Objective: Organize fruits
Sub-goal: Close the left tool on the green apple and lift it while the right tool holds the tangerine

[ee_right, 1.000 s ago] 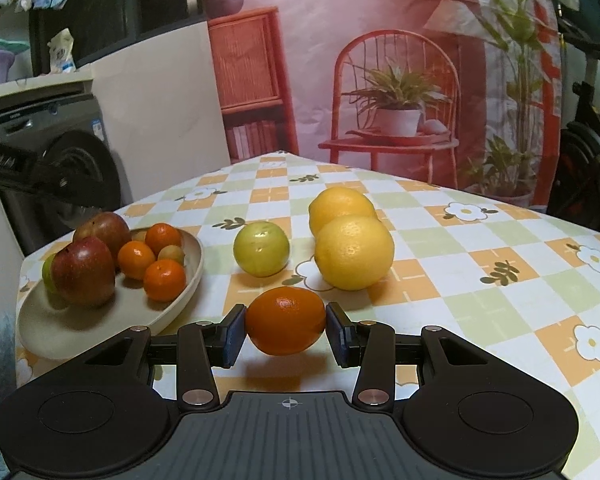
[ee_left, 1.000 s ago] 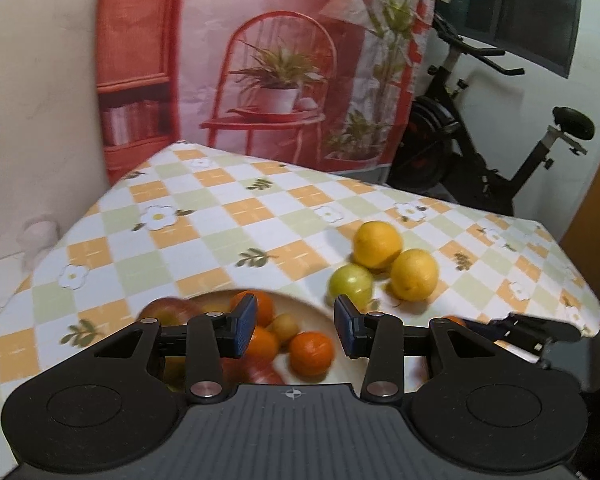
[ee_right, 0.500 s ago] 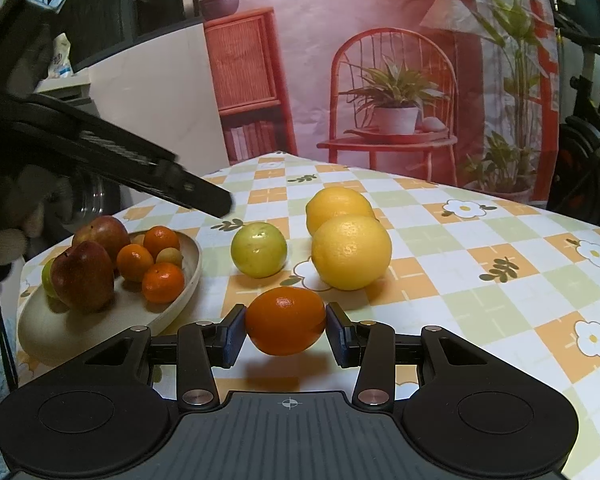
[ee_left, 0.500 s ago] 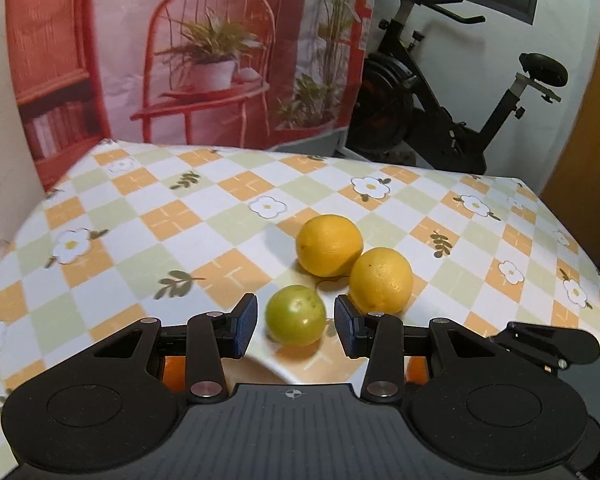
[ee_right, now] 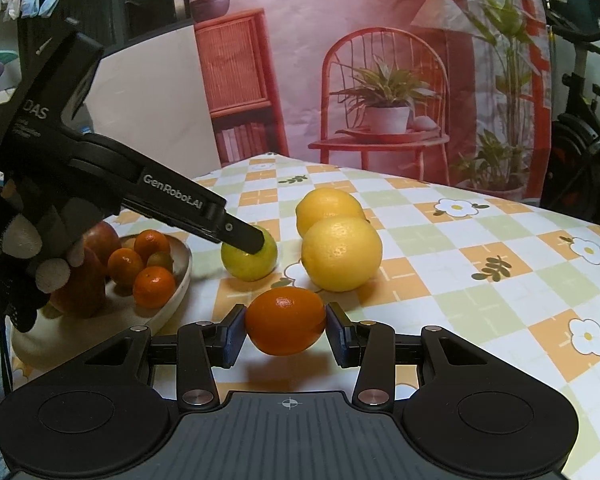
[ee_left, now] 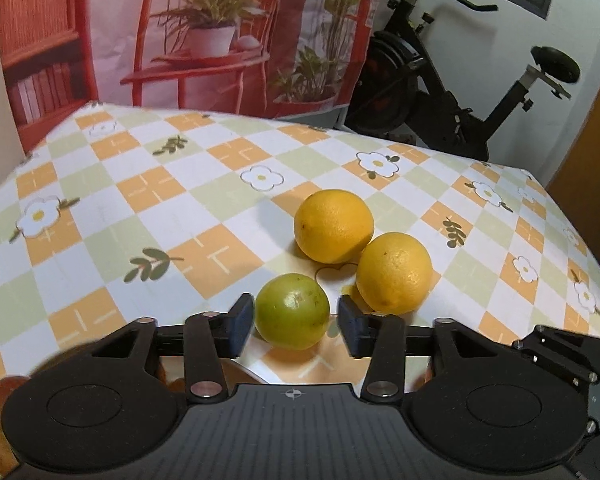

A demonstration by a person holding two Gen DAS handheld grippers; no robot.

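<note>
Fruit count, both views together. Yellow citrus: 2, the farther one (ee_right: pixel 327 209) and the nearer one (ee_right: pixel 341 253), touching each other on the worktop (ee_right: pixel 480 264). Green citrus (ee_right: pixel 256 262): 1. Large orange (ee_right: pixel 286 321): 1. Bowl (ee_right: pixel 182 276): 1. In the bowl, small oranges: 3 visible (ee_right: pixel 152 243) (ee_right: pixel 125 266) (ee_right: pixel 154 286). Small greenish-brown fruit (ee_right: pixel 160 261): 1. Red apples: at least 2 (ee_right: pixel 102 240) (ee_right: pixel 78 292), partly hidden, so total unclear. Grippers: 2, left gripper (ee_left: pixel 296 324) and right gripper (ee_right: pixel 286 334). Gloved hand (ee_right: pixel 16 264): 1.
</note>
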